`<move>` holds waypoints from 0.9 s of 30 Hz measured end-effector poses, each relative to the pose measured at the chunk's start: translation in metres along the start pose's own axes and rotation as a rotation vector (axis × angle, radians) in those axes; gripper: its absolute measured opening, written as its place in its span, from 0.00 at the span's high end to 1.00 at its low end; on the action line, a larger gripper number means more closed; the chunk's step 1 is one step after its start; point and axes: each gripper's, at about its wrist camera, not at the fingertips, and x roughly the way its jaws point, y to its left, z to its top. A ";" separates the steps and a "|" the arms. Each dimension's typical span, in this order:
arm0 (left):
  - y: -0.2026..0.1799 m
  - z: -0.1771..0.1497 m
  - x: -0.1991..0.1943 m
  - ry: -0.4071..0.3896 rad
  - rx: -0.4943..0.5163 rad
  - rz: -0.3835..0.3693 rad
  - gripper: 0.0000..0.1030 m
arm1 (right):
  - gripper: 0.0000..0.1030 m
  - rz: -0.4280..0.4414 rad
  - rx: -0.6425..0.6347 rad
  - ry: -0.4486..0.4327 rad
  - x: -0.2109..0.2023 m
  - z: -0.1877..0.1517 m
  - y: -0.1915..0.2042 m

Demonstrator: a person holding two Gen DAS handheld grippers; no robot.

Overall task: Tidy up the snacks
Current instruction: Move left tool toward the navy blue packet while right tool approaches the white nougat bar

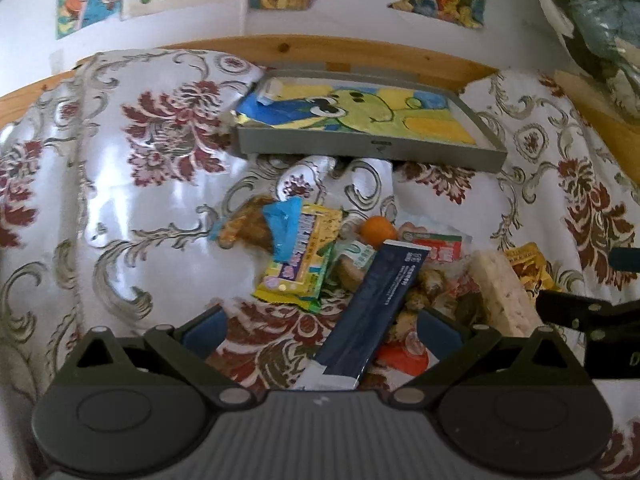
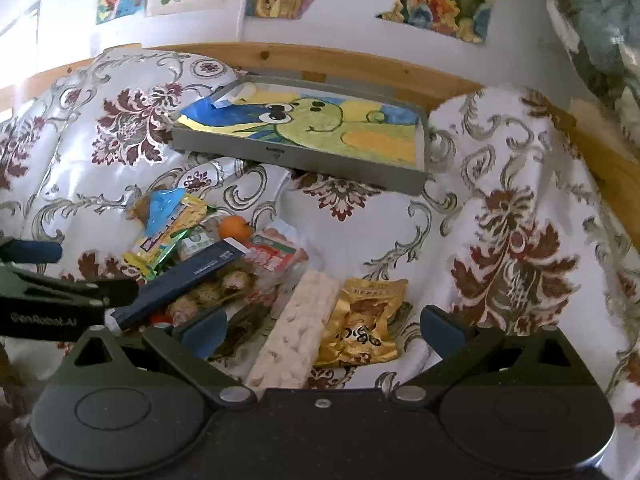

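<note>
Navy-blue long flat snack packet (image 1: 370,312) lying lengthwise between the spread-apart left tool (image 1: 320,330) fingers, right tool (image 2: 324,330) likewise released.

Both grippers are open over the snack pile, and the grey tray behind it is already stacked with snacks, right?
Not quite. The grey tray holds no stacked snacks; the right wrist view shows mostly its painted bottom, bare but for something small in one far corner. Left gripper and right gripper are open over the snack pile.

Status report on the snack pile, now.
Left hand-held gripper open over long navy wrapper. Right hand-held gripper open over pale rice bar. Grey tray holds only a blue packet.
</note>
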 end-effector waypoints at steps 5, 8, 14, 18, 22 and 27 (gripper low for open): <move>0.002 0.002 0.014 0.023 0.041 -0.033 0.00 | 0.01 0.029 0.017 0.022 0.004 -0.003 0.000; 0.004 0.006 0.022 0.030 0.050 -0.049 0.00 | 0.04 0.018 -0.013 0.033 0.009 -0.004 0.005; 0.007 0.012 0.039 0.077 0.066 -0.071 0.01 | 0.15 0.049 0.002 0.076 0.021 -0.007 0.006; 0.010 0.014 0.051 0.128 0.051 -0.114 0.04 | 0.21 0.070 0.001 0.087 0.026 -0.009 0.010; 0.014 0.016 0.058 0.143 0.015 -0.154 0.07 | 0.26 0.080 0.009 0.094 0.032 -0.010 0.013; 0.013 0.020 0.065 0.155 0.001 -0.165 0.09 | 0.32 0.071 0.040 0.108 0.038 -0.011 0.009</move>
